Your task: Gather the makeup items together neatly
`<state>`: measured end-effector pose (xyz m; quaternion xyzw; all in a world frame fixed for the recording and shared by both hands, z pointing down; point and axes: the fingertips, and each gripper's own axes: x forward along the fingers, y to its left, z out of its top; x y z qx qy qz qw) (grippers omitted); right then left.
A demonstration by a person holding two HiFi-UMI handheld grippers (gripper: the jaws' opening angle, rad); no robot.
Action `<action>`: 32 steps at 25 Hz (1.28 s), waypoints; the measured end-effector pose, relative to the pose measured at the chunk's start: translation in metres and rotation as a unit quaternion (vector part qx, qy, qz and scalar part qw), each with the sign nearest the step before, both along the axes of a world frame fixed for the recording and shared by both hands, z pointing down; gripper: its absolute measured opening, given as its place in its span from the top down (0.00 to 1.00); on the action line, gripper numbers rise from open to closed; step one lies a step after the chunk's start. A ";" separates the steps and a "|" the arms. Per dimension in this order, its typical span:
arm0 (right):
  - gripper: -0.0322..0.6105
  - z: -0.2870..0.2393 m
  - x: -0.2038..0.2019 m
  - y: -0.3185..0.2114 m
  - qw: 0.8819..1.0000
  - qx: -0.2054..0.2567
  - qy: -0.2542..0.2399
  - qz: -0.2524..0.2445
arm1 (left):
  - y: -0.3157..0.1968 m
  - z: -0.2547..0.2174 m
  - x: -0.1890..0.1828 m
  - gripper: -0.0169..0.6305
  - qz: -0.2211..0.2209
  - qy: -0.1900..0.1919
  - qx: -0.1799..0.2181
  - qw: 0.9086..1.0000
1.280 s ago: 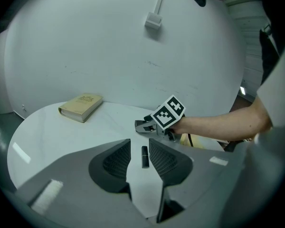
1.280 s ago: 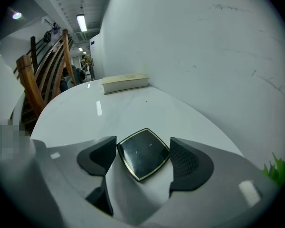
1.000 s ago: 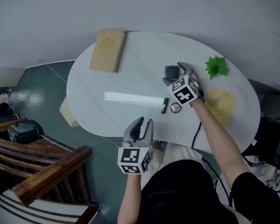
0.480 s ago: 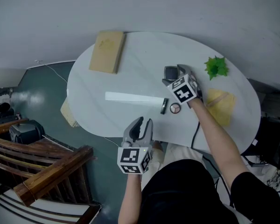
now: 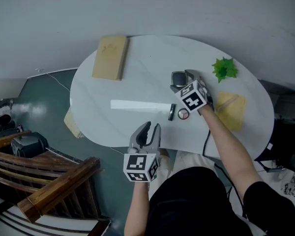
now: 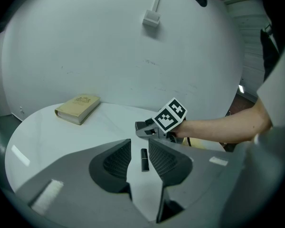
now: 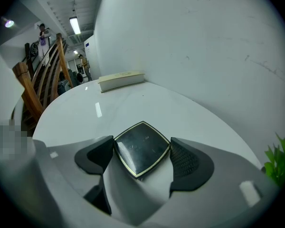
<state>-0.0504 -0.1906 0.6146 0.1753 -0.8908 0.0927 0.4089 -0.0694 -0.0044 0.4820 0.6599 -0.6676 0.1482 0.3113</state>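
**Makeup still in three pieces, right gripper on the compact**

Compact [image 7: 141, 148] first: it is a dark square case with a thin pale rim, lying flat on the white oval table [image 5: 137, 77], a little toward 1 o'clock from the table's middle in my head view. My right gripper [image 5: 184, 80] is down on it. In the right gripper view the case sits cornerwise between the jaws, and each pad meets an opposite corner, so I read that as a pinch across its diagonal.

At 6 o'clock from the compact, near but apart from it, lies a slim dark lipstick [image 5: 172, 112]. Just beside the lipstick, on its 3 o'clock side, is a small round pot [image 5: 184, 114] with a reddish top. I cannot tell whether those two touch.

My left gripper [image 6: 139, 146] hangs off the table's rim at about 7 o'clock, jaws spread and nothing between them. Through the gap I see the lipstick lying farther out on the table, and beyond it the right gripper's marker cube.

Other things on the table sit well apart from the makeup: a tan book [image 5: 109, 57] at the table's 10 o'clock, a green plant [image 5: 224, 69] at 2 o'clock, and a yellow cloth [image 5: 231, 109] at 4 o'clock, partly under my right forearm.
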 end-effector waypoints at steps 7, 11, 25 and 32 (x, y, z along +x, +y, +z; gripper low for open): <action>0.35 -0.012 0.004 0.012 1.000 -0.003 -0.012 0.023 | -0.004 -0.002 -0.010 0.80 0.023 0.006 0.009 1.000; 0.35 -0.028 0.003 0.026 0.999 0.003 -0.021 0.037 | -0.005 -0.003 -0.022 0.80 0.044 0.009 0.018 0.999; 0.35 -0.072 -0.009 0.082 0.995 0.024 -0.026 0.097 | -0.005 -0.014 -0.075 0.80 0.135 0.017 0.048 0.990; 0.35 -0.072 -0.021 0.119 0.995 0.020 -0.018 0.099 | -0.003 -0.009 -0.088 0.80 0.170 0.028 0.051 0.984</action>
